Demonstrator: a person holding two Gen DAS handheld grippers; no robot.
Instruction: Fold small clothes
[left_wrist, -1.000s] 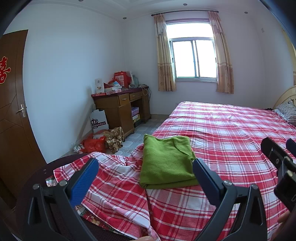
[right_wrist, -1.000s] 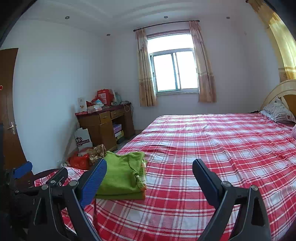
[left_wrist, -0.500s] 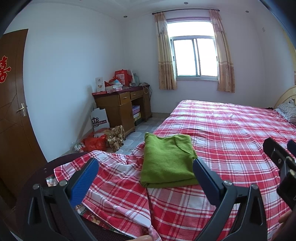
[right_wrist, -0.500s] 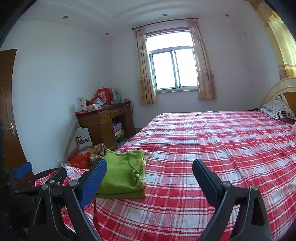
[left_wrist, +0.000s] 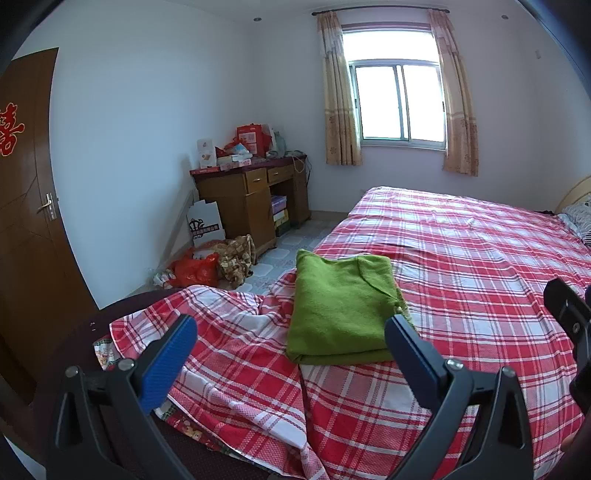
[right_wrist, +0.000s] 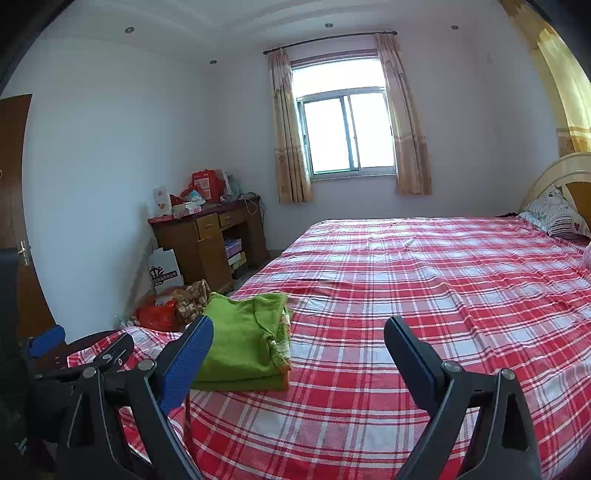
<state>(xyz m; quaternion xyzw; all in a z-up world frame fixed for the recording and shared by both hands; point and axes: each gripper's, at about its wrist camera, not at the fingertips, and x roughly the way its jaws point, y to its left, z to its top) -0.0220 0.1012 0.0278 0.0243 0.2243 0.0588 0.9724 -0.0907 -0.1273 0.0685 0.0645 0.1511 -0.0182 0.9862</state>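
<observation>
1. The left gripper (left_wrist: 290, 345) hangs above the near corner of the bed (left_wrist: 461, 258), its jaws spread wide with nothing between them; its blue-padded fingers (left_wrist: 166, 363) frame the folded cloth.
2. The right gripper (right_wrist: 297, 350) is likewise spread wide and empty, held over the red plaid bedsheet (right_wrist: 424, 295) to the right of the cloth.
3. A green sweater (left_wrist: 340, 306) lies folded into a neat rectangle on the bedsheet near the bed's foot corner, flat and touching neither gripper. From the right wrist view the green sweater (right_wrist: 243, 343) shows stacked layers with a patterned edge along its right side.
4. The sheet bunches into wrinkles at the corner left of the sweater, draping over a dark rounded edge.
5. Beyond the bed a wooden desk (left_wrist: 251, 199) stands against the wall, its tabletop crowded with red boxes; a red bag (left_wrist: 194, 271) and other clutter sit on the floor beside it.
6. A curtained window (right_wrist: 347, 134) is on the far wall, and a pillow (right_wrist: 557, 216) rests by the headboard.
</observation>
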